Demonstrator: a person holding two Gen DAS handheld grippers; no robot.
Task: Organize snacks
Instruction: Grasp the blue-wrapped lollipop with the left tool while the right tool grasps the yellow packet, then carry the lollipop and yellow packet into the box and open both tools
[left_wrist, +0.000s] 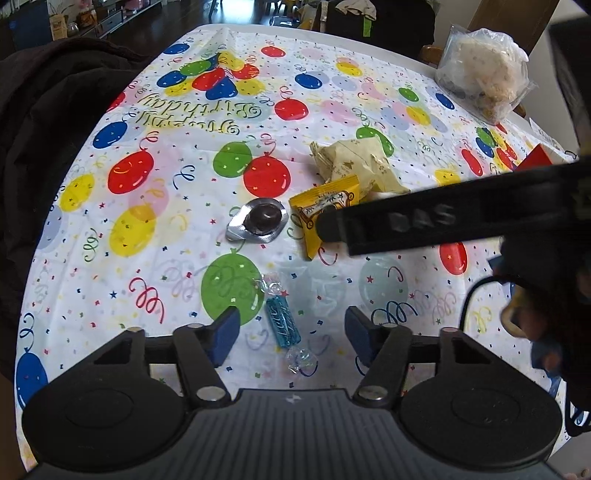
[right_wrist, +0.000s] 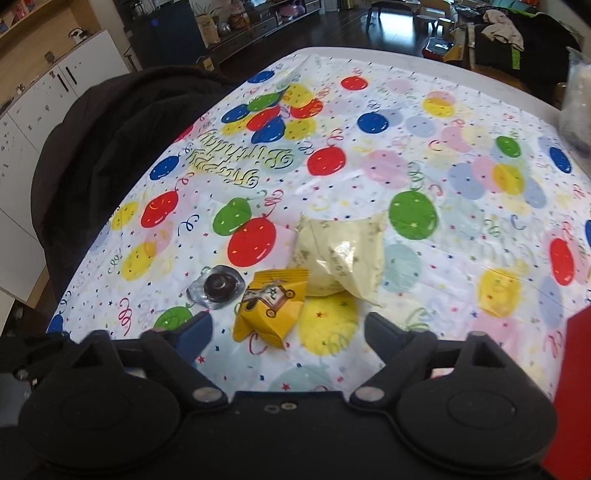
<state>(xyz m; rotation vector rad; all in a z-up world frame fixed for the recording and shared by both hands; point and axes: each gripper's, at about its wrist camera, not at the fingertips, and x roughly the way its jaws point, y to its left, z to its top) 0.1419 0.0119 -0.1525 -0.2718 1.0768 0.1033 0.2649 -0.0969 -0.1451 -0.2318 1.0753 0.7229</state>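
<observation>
Tongs (right_wrist: 288, 328) spread over yellow packet (right_wrist: 271, 308)

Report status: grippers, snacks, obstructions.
Left hand-held gripper open over blue candy. Right hand-held gripper open at yellow packet. Nothing gripped. No obstruction visible.

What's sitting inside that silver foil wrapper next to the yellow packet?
A dark round chocolate-like piece sits in the middle of the silver foil wrapper, uncovered on top. The foil spreads flat around it on the tablecloth. Its underside and anything beneath the foil cannot be seen.
</observation>
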